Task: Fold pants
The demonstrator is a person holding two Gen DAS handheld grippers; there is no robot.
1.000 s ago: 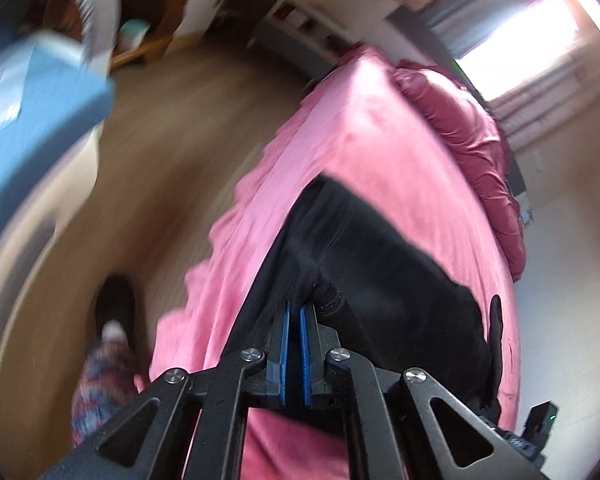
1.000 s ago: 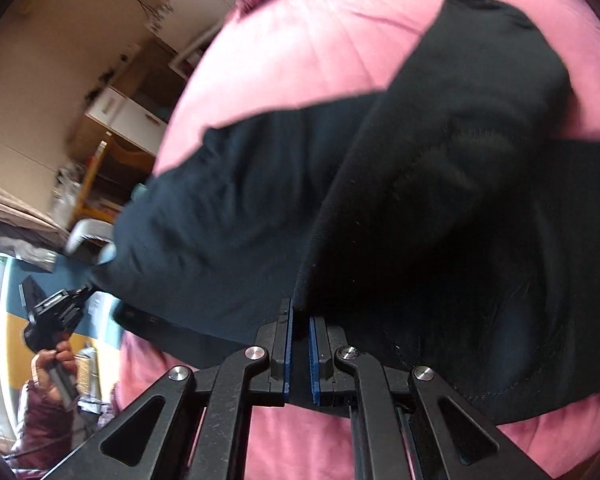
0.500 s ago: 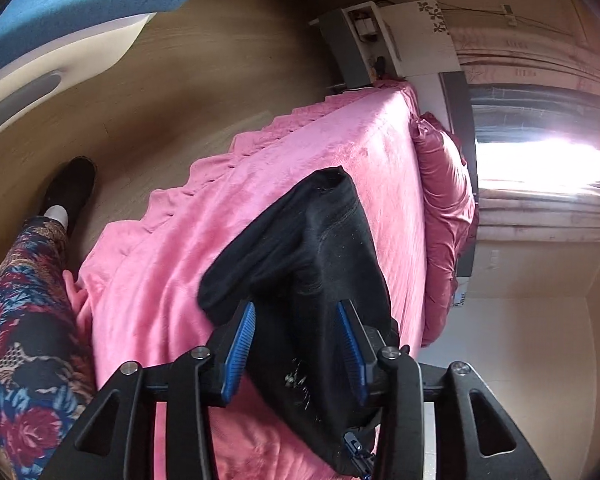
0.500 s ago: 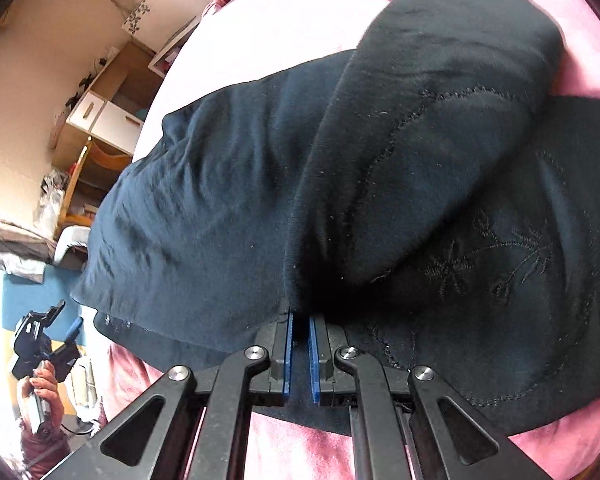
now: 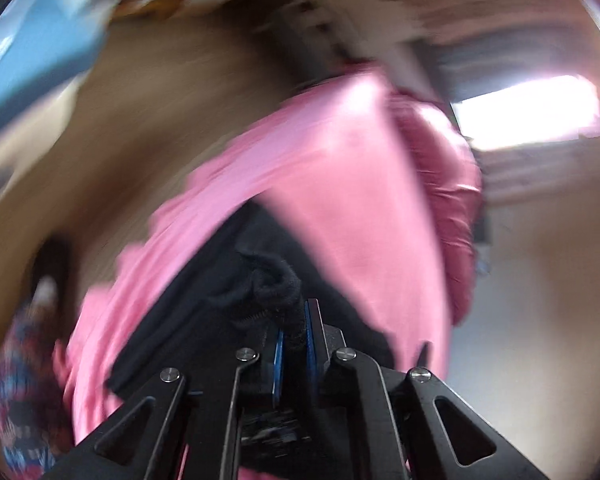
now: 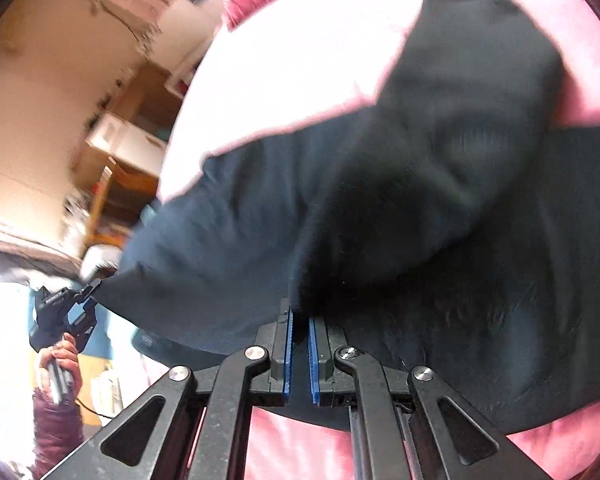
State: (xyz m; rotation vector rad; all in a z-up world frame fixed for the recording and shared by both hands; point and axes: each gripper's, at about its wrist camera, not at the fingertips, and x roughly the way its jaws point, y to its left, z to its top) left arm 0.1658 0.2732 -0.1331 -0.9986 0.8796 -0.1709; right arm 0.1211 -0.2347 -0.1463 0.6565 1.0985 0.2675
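Black pants (image 5: pixel 220 280) lie on a pink bed cover (image 5: pixel 340 184). My left gripper (image 5: pixel 294 320) is closing, and its blue pads pinch a bunched edge of the black fabric; this view is blurred. In the right wrist view the pants (image 6: pixel 440 160) spread across the bed, with one part folded over the other. My right gripper (image 6: pixel 299 320) is shut on the edge of that folded layer. The left gripper (image 6: pixel 64 312) also shows at the far left in a person's hand (image 6: pixel 60 356), at the corner of the pants.
A dark pink pillow (image 5: pixel 448 184) lies along the bed's far side. Wooden floor (image 5: pixel 160 120) runs left of the bed, where a leg in floral trousers (image 5: pixel 20 380) stands. A blue item (image 5: pixel 28 52) sits at upper left. Wooden shelves (image 6: pixel 120 160) stand beyond the bed.
The left gripper opened wide over the pants, then came down shut on a bunch of the fabric and rose. The right gripper kept its grip and shifted slightly.
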